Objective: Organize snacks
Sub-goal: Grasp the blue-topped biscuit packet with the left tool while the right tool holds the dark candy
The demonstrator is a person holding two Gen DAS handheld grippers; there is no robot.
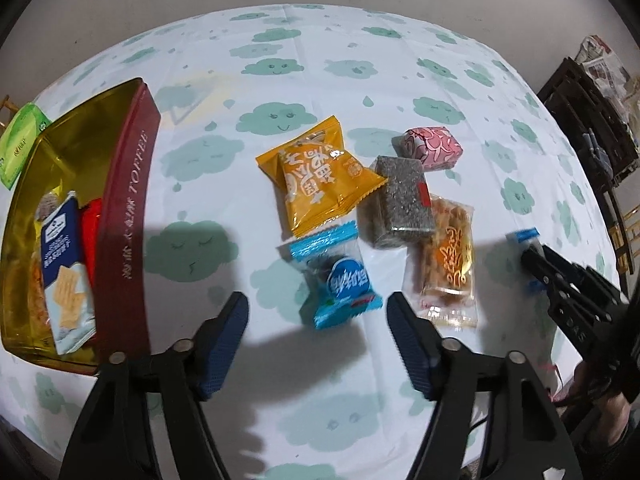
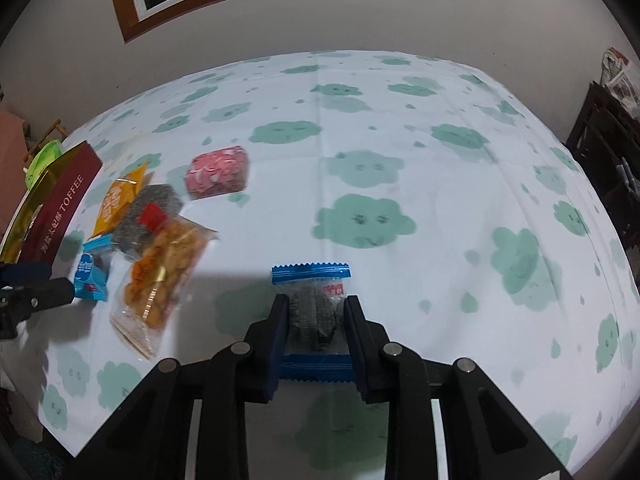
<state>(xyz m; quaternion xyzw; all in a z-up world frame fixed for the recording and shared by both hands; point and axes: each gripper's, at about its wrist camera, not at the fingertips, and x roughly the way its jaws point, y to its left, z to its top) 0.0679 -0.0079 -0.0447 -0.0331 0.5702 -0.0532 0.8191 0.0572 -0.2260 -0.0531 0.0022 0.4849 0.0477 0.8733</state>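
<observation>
R gripper is clamped on a blue-edged clear packet w/ a dark snack inside, pads pressing both sides, packet looks still on or just off the cloud-print tablecloth. L gripper jaws apart, nothing between them, hovering just short of the blue round-cookie packet. Step in hand, imo: R pick done, L lining up its own pick. Toffee tin sits at left, already has a cracker pack + red item in it. Loose pile beside it: orange bag, grey block, pink block, fried-snack pack. Next: R needs to lift & carry across the pile to the tin w/o clipping L; L must drop lower, straddle the cookie packet, then close.
</observation>
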